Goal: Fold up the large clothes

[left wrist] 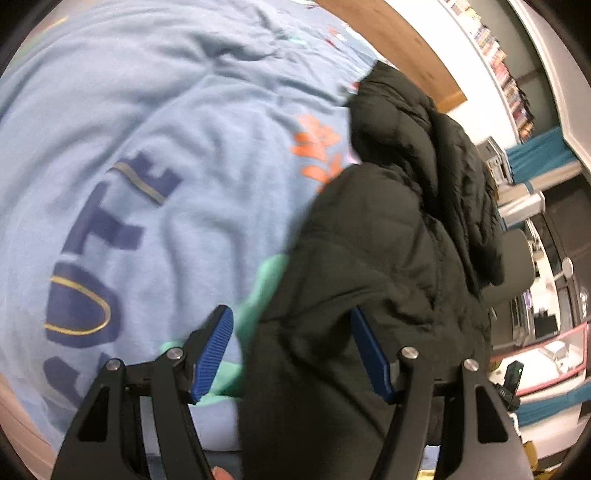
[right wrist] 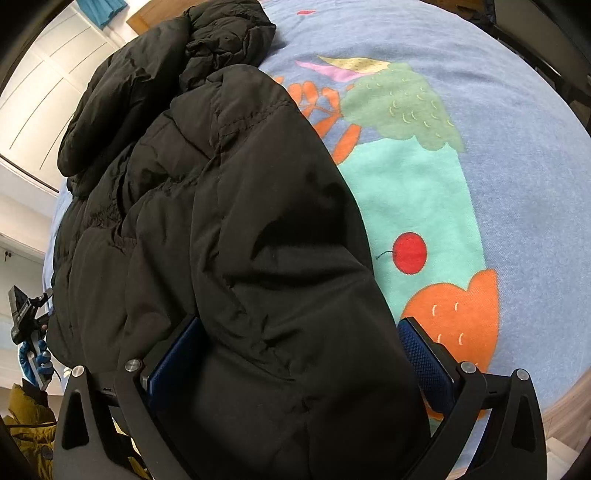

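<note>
- The blue blanket (right wrist: pixel 517 155), printed with bright shapes and dark letters, covers the surface and looks soft and a little rumpled; it would likely drag along if the garment were slid rather than lifted.
- The black puffer jacket (right wrist: pixel 207 192) lies on the blanket, already doubled over lengthwise with its hood (right wrist: pixel 221 33) bunched at the far end; I judge it bulky but light, soft and springy, with a smooth shell that may slip; quilted seams and the stitched hem should give the firmest hold, and a deep bite through all layers would serve better than a pinch of the outer shell.
- The right gripper (right wrist: pixel 295 354) stands wide apart, its blue pads (right wrist: pixel 424 358) either side of the near end of the jacket; the padding fills the gap, yet whether the pads press it I cannot tell; nothing appears clamped.
- The left gripper (left wrist: pixel 291 350) is likewise spread wide, with the jacket's edge lying between its fingers (left wrist: pixel 216 347) against the far one; the near one sits clear over the blanket, so it holds nothing firmly.
</note>
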Demonstrator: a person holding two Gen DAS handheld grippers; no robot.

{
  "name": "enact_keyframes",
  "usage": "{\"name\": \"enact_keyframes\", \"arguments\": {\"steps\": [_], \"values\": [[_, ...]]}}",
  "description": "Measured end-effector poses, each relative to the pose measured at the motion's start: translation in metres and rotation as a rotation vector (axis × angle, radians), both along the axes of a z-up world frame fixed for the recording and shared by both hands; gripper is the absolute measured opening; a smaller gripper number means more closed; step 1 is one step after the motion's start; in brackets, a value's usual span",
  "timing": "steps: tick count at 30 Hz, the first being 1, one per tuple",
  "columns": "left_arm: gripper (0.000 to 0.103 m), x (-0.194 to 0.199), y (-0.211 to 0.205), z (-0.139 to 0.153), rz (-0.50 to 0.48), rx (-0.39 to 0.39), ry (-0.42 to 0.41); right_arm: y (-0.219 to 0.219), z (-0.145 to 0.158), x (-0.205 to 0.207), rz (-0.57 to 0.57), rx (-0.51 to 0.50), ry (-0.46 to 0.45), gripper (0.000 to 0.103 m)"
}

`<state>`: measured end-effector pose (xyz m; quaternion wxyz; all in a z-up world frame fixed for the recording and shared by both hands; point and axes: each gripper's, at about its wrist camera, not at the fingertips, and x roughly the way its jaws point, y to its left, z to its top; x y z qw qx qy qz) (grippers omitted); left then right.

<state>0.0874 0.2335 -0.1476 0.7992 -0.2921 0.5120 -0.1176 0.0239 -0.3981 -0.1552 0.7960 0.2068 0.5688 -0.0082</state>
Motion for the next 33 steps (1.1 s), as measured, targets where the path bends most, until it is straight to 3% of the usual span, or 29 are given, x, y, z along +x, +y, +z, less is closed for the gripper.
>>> {"name": "enact_keyframes", "arguments": {"steps": [4, 8, 10, 16, 19, 23, 29, 30, 33], "values": [[0.064, -0.006, -0.006, -0.017, -0.053, -0.132, 0.034, -0.003, -0.007, -0.001, -0.002, 0.030, 0.004, 0.102], [0.064, -0.016, -0.017, -0.024, -0.105, -0.295, 0.037, -0.010, -0.018, -0.002, 0.000, 0.122, 0.013, 0.102], [0.064, -0.021, -0.025, -0.024, -0.140, -0.322, 0.042, -0.008, -0.021, -0.007, 0.025, 0.173, 0.012, 0.102], [0.064, -0.033, -0.049, -0.019, -0.204, -0.280, 0.069, 0.007, -0.024, -0.021, 0.078, 0.262, -0.035, 0.102], [0.064, -0.040, -0.056, -0.016, -0.211, -0.256, 0.072, 0.012, -0.023, -0.025, 0.071, 0.259, -0.059, 0.097], [0.064, -0.046, -0.066, -0.012, -0.232, -0.225, 0.073, 0.010, -0.022, -0.028, 0.051, 0.263, -0.081, 0.081], [0.063, -0.049, -0.078, -0.018, -0.221, -0.173, 0.100, 0.008, -0.017, -0.032, 0.038, 0.288, -0.090, 0.079], [0.058, -0.050, -0.080, -0.017, -0.224, -0.166, 0.095, 0.010, -0.016, -0.033, 0.035, 0.292, -0.090, 0.079], [0.030, -0.051, -0.092, -0.012, -0.249, -0.150, 0.074, 0.014, -0.018, -0.035, 0.030, 0.290, -0.086, 0.074]]}}
